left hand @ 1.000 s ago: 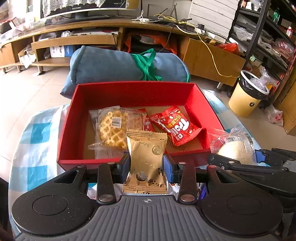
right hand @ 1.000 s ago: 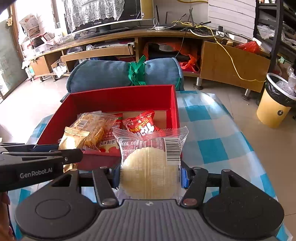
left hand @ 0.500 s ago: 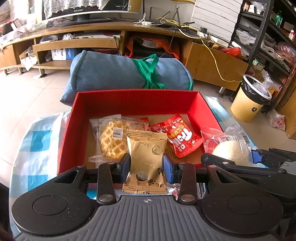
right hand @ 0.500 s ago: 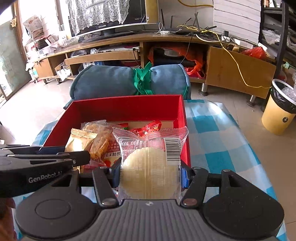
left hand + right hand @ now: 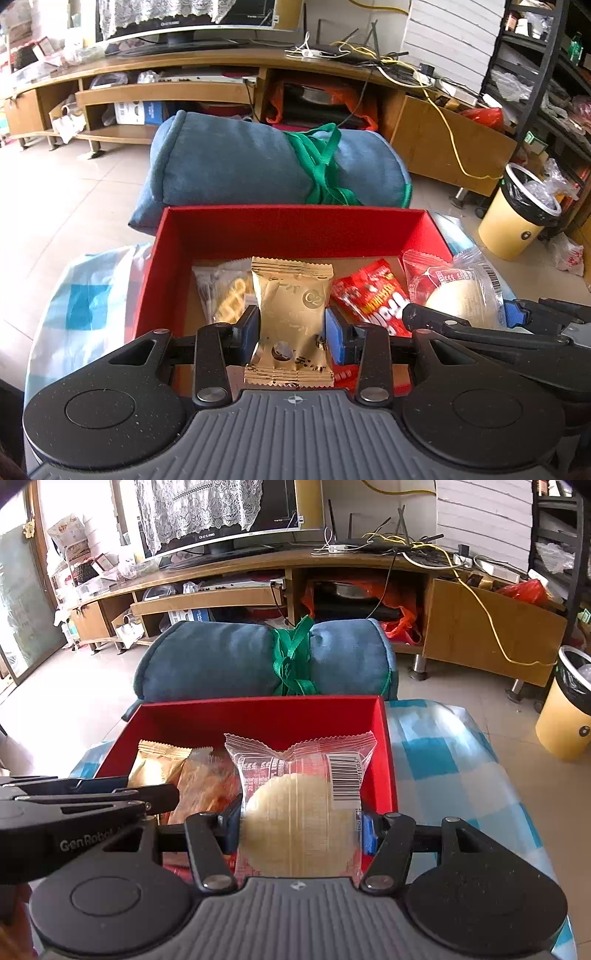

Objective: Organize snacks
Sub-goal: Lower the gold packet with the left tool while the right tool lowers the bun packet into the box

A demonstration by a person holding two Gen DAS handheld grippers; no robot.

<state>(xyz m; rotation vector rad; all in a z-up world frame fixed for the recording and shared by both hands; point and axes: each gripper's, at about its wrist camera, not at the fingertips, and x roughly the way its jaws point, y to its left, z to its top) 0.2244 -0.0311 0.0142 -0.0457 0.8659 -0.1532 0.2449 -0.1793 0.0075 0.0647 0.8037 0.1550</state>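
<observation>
Indoors, checked tablecloth, left tongs gripping gold packet; right tongs gripping rice cracker.

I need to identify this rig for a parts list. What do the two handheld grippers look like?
Both match: the left gripper and right gripper have matte black bodies with round discs, a grey ribbed centre plate, black linkage arms with silver rivets and blue pads. White "GenRobot" lettering marks the left gripper's side.

Gold packet, clear-wrapped round cake upright over red box
</observation>
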